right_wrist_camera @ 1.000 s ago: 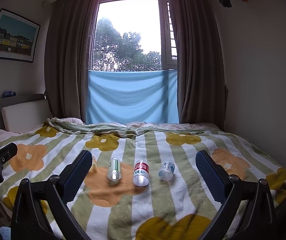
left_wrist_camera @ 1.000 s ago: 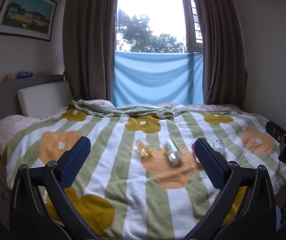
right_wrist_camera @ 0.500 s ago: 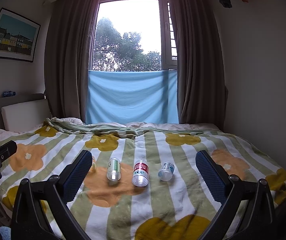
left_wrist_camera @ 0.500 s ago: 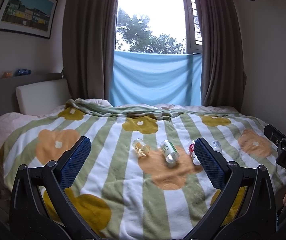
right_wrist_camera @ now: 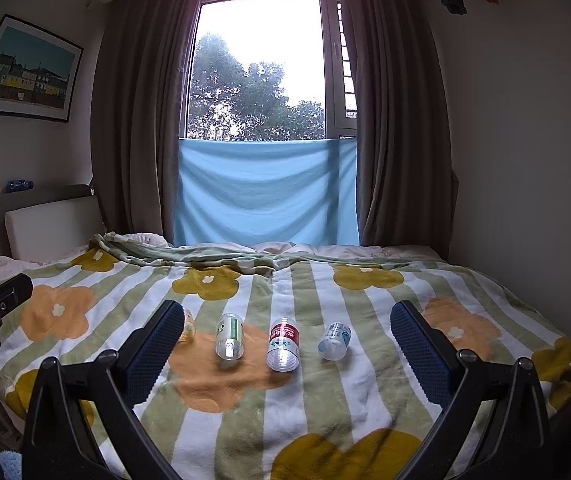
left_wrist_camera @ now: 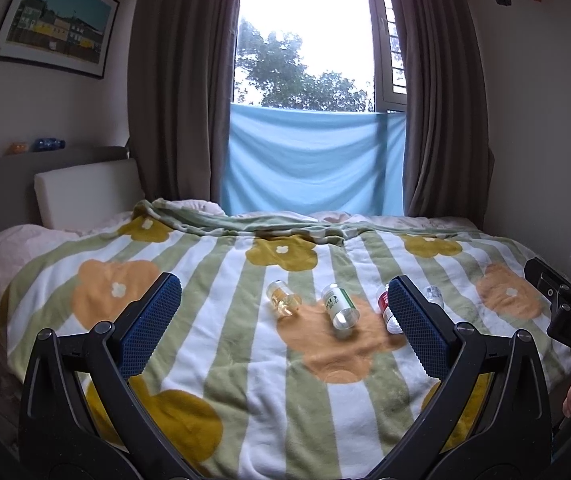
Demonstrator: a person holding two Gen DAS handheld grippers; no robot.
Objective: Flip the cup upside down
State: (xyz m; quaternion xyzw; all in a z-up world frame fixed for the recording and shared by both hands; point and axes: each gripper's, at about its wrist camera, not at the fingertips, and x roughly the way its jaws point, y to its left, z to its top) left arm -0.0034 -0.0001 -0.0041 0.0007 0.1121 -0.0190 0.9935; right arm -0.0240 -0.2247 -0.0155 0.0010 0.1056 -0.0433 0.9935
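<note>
Several clear cups lie on their sides in a row on the flowered blanket (left_wrist_camera: pixel 221 364). In the left wrist view they are a yellowish cup (left_wrist_camera: pixel 283 302), a green-labelled cup (left_wrist_camera: pixel 339 310), a red-labelled cup (left_wrist_camera: pixel 383 306) half behind my finger, and a small bluish cup (left_wrist_camera: pixel 433 295). My left gripper (left_wrist_camera: pixel 283 285) hovers open short of them. The right wrist view shows the green-labelled cup (right_wrist_camera: pixel 229 336), red-labelled cup (right_wrist_camera: pixel 283 344), bluish cup (right_wrist_camera: pixel 334 341) and the yellowish cup (right_wrist_camera: pixel 187 326) behind a finger. My right gripper (right_wrist_camera: pixel 287 308) is open and holds nothing.
The bed fills the room up to a curtained window with a blue cloth (right_wrist_camera: pixel 265 192). A headboard and white pillow (left_wrist_camera: pixel 85 192) stand at the left, a bare wall at the right. The other gripper shows at each view's edge, with a hand below it.
The left wrist view has swayed slightly, so the cups sit a little lower in it. The cups lie as before and both grippers stay open.
</note>
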